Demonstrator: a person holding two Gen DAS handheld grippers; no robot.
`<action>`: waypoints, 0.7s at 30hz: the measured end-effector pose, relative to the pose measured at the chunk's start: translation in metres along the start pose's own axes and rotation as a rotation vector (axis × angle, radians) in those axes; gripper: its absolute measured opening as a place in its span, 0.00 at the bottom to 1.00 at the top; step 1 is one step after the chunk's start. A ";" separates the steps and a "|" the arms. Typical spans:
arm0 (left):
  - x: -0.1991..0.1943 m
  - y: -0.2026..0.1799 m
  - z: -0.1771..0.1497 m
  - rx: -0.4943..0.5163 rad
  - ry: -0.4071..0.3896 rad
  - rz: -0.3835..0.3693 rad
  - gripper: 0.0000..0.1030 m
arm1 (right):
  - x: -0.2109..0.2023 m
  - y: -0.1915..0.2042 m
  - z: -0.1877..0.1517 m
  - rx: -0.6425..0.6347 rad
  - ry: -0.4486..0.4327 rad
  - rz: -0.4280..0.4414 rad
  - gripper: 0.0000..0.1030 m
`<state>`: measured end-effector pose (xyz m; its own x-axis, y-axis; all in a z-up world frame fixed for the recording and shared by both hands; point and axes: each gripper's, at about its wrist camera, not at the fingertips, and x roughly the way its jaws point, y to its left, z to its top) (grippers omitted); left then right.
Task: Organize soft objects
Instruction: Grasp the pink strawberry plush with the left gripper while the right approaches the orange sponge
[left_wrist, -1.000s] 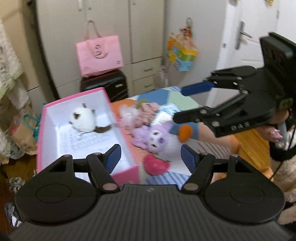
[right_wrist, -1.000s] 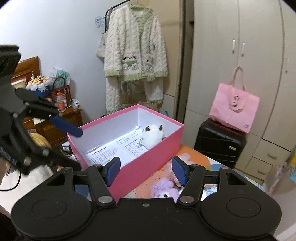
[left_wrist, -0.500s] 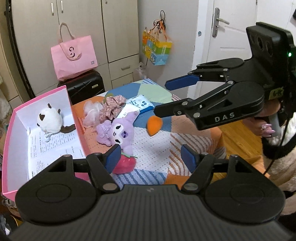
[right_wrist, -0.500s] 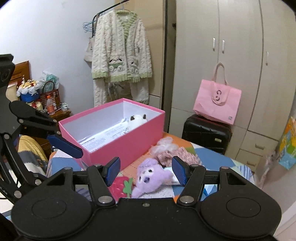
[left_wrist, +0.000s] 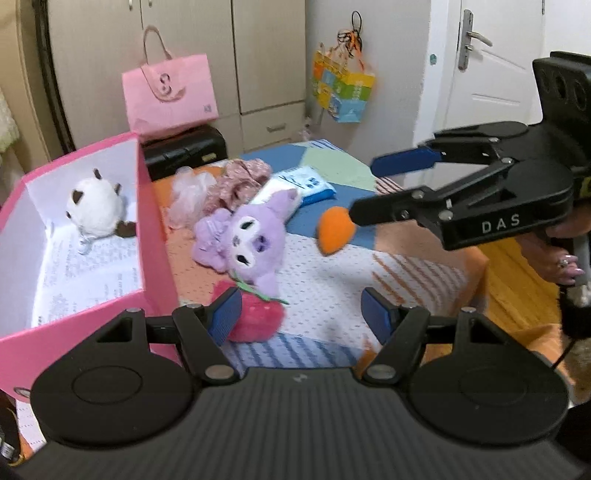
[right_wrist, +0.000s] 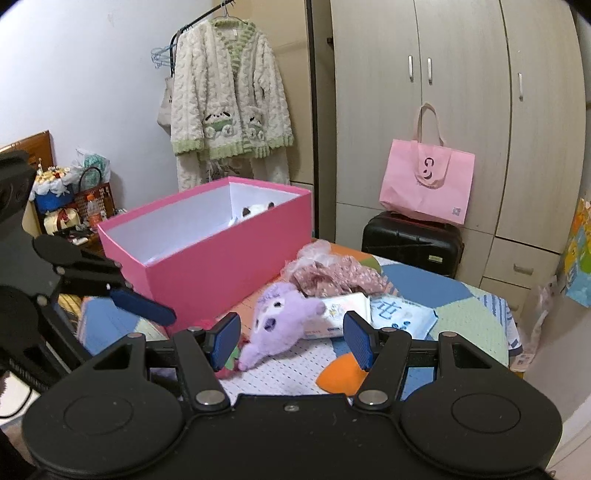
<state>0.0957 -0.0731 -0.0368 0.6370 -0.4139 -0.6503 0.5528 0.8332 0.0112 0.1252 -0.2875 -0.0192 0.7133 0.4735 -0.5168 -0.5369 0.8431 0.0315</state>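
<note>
A purple plush lies mid-surface beside the pink box, a red strawberry plush touching it at the near edge. Both the left tool and right tool hover spread, empty. A white plush sits inside the box.

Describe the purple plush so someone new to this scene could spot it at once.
Start at the big pink box on the patchwork bedspread. Just outside its long wall lies the purple plush, between the box and an orange plush, with a red strawberry plush against its near end. It is the only lilac toy, with a white face and dark eyes.
</note>
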 end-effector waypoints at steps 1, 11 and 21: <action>0.000 -0.001 -0.001 0.007 -0.007 0.010 0.68 | 0.002 -0.002 -0.002 0.000 0.003 0.000 0.65; 0.026 -0.006 -0.012 -0.044 -0.001 0.104 0.68 | 0.029 -0.017 -0.022 0.037 0.027 -0.005 0.65; 0.049 -0.027 -0.020 -0.003 -0.029 0.322 0.68 | 0.049 -0.026 -0.033 0.052 0.057 -0.028 0.65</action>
<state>0.1013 -0.1085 -0.0848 0.7938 -0.1390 -0.5921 0.3190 0.9241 0.2107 0.1590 -0.2942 -0.0741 0.6999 0.4357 -0.5660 -0.4921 0.8685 0.0601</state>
